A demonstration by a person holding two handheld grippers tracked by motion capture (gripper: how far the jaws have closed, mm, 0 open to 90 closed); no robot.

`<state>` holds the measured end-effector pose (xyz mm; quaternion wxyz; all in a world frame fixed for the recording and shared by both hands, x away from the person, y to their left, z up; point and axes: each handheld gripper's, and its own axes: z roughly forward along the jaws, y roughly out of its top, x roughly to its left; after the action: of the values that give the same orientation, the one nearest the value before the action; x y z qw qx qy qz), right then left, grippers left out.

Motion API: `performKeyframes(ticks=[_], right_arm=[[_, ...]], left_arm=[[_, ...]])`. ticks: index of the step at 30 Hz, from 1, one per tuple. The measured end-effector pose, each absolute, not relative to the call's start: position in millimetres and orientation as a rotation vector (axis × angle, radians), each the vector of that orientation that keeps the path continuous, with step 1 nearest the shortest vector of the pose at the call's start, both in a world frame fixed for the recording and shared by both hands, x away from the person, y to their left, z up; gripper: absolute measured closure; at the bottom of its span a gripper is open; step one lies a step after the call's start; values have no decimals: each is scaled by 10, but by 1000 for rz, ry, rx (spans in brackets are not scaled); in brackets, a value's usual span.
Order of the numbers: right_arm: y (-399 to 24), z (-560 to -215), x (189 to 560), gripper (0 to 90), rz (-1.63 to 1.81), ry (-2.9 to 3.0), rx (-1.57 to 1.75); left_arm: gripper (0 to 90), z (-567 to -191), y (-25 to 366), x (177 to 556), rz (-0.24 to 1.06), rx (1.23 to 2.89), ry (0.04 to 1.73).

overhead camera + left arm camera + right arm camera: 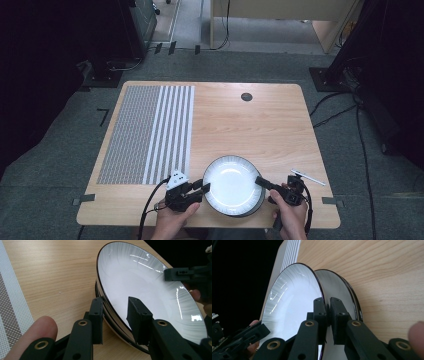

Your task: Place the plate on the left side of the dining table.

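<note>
The top plate sits on a stack at the table's near edge; no writing is legible. The right gripper pinches its rim, while the left gripper straddles the opposite rim, jaws apart.

Striped placemat left, white pen right.

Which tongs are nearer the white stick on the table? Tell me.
Right. The right tongs sit at the plates' right edge, just left of the white stick. The left tongs are at the plates' left edge, across the stack from it.
</note>
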<state>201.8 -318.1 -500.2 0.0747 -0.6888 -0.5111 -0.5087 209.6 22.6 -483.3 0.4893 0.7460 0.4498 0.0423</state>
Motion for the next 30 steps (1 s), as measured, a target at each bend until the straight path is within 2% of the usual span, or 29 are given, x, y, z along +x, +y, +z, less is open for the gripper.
performKeyframes(ticks=[16, 30], right_arm=[[-2887, -4788, 2174, 845, -1534, -1580, -2032], [-2396, -4516, 2598, 846, -1515, -1643, -1951]], left_arm=[[704, -4669, 465, 2177, 167, 1749, 1173], [732, -4443, 883, 2358, 241, 1659, 1263]])
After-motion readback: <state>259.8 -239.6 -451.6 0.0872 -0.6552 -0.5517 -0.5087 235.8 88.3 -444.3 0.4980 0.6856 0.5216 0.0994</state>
